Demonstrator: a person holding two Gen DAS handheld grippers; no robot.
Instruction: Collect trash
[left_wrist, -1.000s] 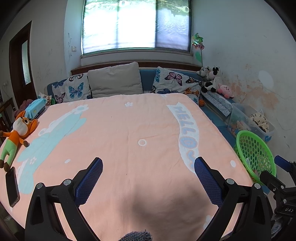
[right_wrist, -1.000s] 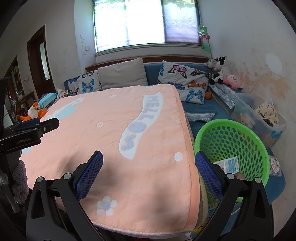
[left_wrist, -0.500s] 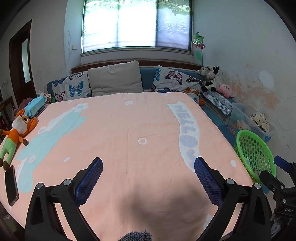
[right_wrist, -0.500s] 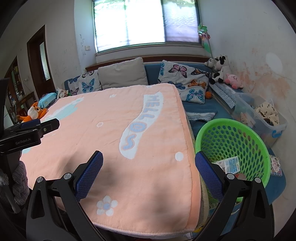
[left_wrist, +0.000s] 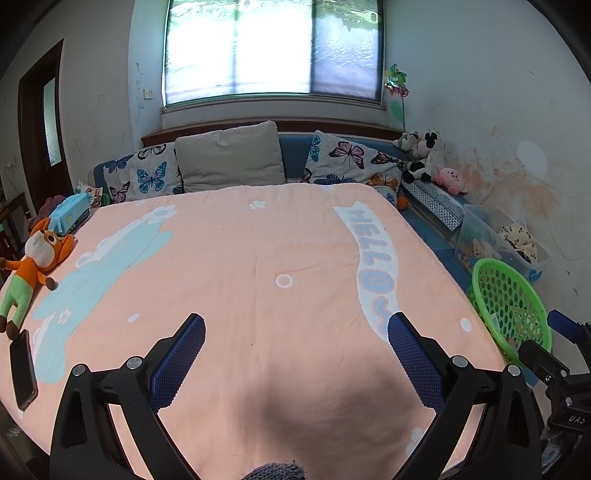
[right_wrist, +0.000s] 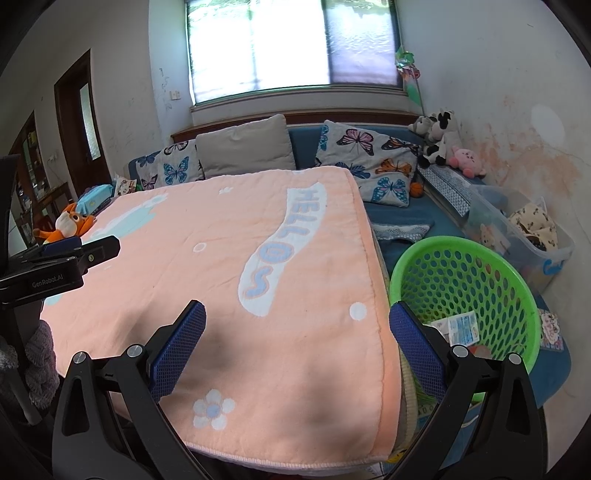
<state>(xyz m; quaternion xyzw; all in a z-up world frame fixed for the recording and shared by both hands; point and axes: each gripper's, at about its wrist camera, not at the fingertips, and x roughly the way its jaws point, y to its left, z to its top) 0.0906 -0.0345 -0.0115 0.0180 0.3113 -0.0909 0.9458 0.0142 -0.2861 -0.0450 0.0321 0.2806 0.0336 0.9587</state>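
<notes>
I have both grippers over the near end of a bed covered by a peach blanket (left_wrist: 258, 295), and both are released, holding nothing. The left gripper (left_wrist: 295, 354) has its blue-padded fingers (left_wrist: 177, 362) spread wide above bare blanket, with only a soft shadow between them. The right gripper (right_wrist: 297, 345) is spread just as wide; its left finger (right_wrist: 177, 350) sits over the blanket and its right finger (right_wrist: 417, 350) overlaps the near rim of the green basket (right_wrist: 513, 280), which stands just off the bed's right edge. Inside the basket, just beyond my right finger, lie a white-and-blue wrapper (right_wrist: 461, 326) and something reddish I cannot make out. In the left wrist view the same basket (left_wrist: 517, 280) sits to the right of the fingers, beyond the blanket's edge, with the right gripper's body poking in beside it. Far to the left of the left fingers, a dark phone (left_wrist: 22, 369) lies at the blanket's edge, an orange fox plush (left_wrist: 33, 266) lies beyond it, and a blue tissue pack (left_wrist: 70, 212) further along. Ahead of the fingers, butterfly pillows (left_wrist: 351, 162) and a grey pillow (left_wrist: 229, 158) lean at the head of the bed under the window (left_wrist: 273, 48).
</notes>
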